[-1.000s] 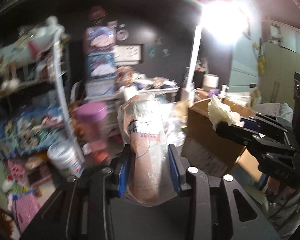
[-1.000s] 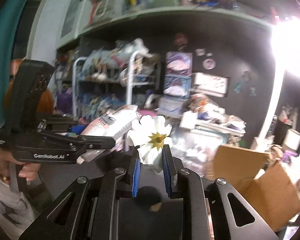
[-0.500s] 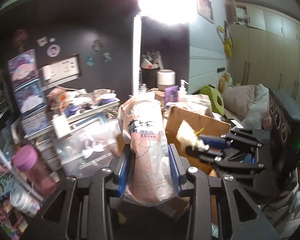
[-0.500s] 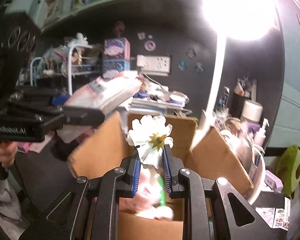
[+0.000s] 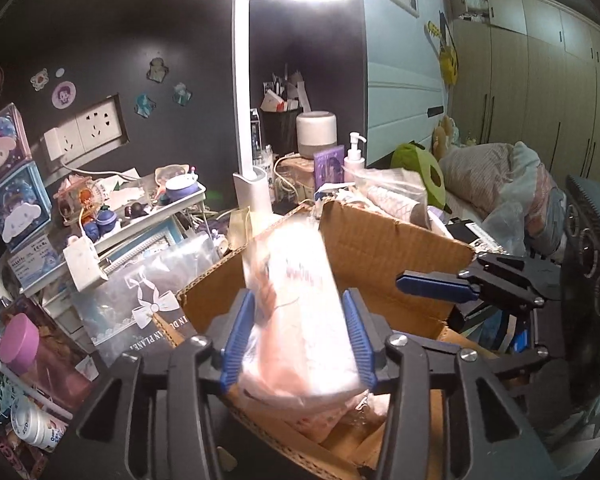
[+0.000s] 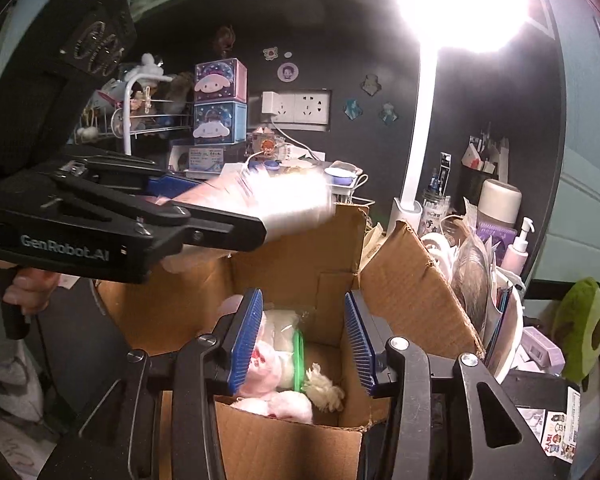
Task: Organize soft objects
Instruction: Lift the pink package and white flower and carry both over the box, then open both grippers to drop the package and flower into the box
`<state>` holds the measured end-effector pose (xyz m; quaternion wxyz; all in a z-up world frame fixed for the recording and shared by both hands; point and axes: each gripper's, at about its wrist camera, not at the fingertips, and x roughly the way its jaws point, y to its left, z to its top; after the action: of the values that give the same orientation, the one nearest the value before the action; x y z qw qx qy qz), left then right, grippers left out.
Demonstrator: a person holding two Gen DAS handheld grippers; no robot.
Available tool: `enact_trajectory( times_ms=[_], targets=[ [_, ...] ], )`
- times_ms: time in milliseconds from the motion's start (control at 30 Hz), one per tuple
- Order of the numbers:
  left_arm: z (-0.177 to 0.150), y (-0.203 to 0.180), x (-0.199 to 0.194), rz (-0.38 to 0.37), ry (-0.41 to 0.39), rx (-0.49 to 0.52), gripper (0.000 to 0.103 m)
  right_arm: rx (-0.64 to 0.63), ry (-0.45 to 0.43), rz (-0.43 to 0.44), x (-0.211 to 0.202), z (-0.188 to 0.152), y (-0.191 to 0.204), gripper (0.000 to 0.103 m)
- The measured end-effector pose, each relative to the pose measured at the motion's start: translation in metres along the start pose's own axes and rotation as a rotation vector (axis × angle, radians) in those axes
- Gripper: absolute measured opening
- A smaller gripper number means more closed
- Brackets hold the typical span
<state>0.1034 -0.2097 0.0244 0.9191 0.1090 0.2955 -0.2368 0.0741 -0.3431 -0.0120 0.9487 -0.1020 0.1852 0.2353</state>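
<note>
Soft stuff is piling up in the cardboard box (image 6: pixel 412 280), which fills the lower middle of both views with its flaps up. In the right wrist view you can see pink and white plush bits (image 6: pixel 276 364) lying at the bottom of it, plus something with a green rim I can't make out.

Right tool (image 6: pixel 304 340) sits over the box opening, and its blue pads have just been spreading apart. Nothing's between them now, only the plush far below.

Left tool (image 5: pixel 296 340) has also just been opening. The pink plastic-wrapped pack (image 5: pixel 300 320) is between its pads, blurred and blown out by the lamp glare, tilted over the box. The pads look like they've let go of its sides, but it's hard to be sure with the blur. From the right wrist view the same pack pokes out past the left tool at middle left, above the box's back flap.

A hand (image 6: pixel 28 292) grips the left tool's handle at the left edge. White desk lamp (image 5: pixel 246 120) stands behind the box on the cluttered tabletop (image 5: pixel 156 216).
</note>
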Motion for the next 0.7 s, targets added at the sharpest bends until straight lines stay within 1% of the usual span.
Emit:
enact_trajectory(
  times_ms=[67, 133, 167, 233, 333, 433, 533, 700],
  targets=[
    [-0.001, 0.000, 0.002, 0.013, 0.007, 0.000, 0.050, 0.006, 0.006, 0.002, 0.001, -0.001, -0.001, 0.038],
    [-0.002, 0.002, 0.002, 0.020, 0.007, -0.010, 0.059, 0.010, 0.012, 0.001, 0.002, -0.002, -0.002, 0.038],
    [-0.003, 0.004, 0.000, 0.018, 0.001, -0.017, 0.062, 0.009, 0.015, 0.000, 0.002, -0.001, -0.003, 0.038],
    [-0.004, 0.007, -0.006, 0.014, -0.016, -0.028, 0.074, 0.006, 0.020, -0.003, 0.002, -0.001, -0.002, 0.038],
    [-0.006, 0.014, -0.019, 0.024, -0.052, -0.047, 0.083, 0.003, 0.021, 0.000, 0.000, 0.001, 0.001, 0.038],
    [-0.012, 0.027, -0.037, 0.031, -0.088, -0.084, 0.086, -0.006, 0.007, 0.000, -0.004, 0.004, 0.008, 0.038],
    [-0.022, 0.041, -0.055, 0.051, -0.114, -0.115, 0.088, -0.009, -0.025, 0.004, -0.012, 0.010, 0.017, 0.038],
    [-0.051, 0.069, -0.085, 0.110, -0.138, -0.170, 0.088, -0.015, -0.122, 0.043, -0.033, 0.021, 0.047, 0.038]
  ],
)
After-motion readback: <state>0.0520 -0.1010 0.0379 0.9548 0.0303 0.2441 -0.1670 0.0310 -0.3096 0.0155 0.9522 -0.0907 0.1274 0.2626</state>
